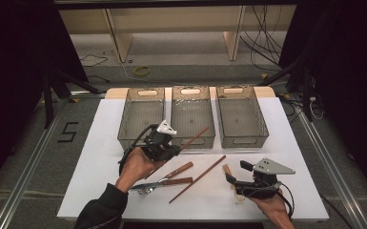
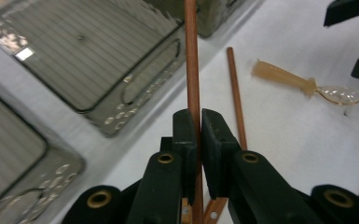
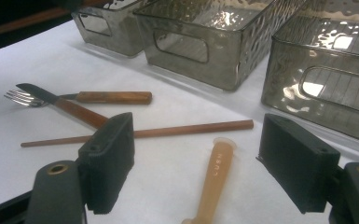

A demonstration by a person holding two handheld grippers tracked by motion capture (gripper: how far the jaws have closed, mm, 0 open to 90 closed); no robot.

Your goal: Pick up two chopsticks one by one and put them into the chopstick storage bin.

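My left gripper (image 1: 171,151) (image 2: 199,116) is shut on a brown wooden chopstick (image 1: 198,136) (image 2: 192,70), held above the table with its far end pointing toward the middle bin (image 1: 193,117). A second chopstick (image 1: 198,179) (image 2: 235,93) (image 3: 168,131) lies on the white table cover. My right gripper (image 1: 236,172) (image 3: 200,158) stands open near the front right, its jaws either side of the amber handle of a plastic spoon (image 1: 227,169) (image 2: 303,84) (image 3: 217,177) without touching it.
Three clear bins stand in a row at the back: left (image 1: 140,114), middle and right (image 1: 240,117). A wooden-handled knife (image 1: 178,169) (image 3: 74,109) and fork (image 1: 176,181) (image 3: 107,97) lie crossed at the front centre. The table cover (image 1: 290,143) ends near the person's forearms.
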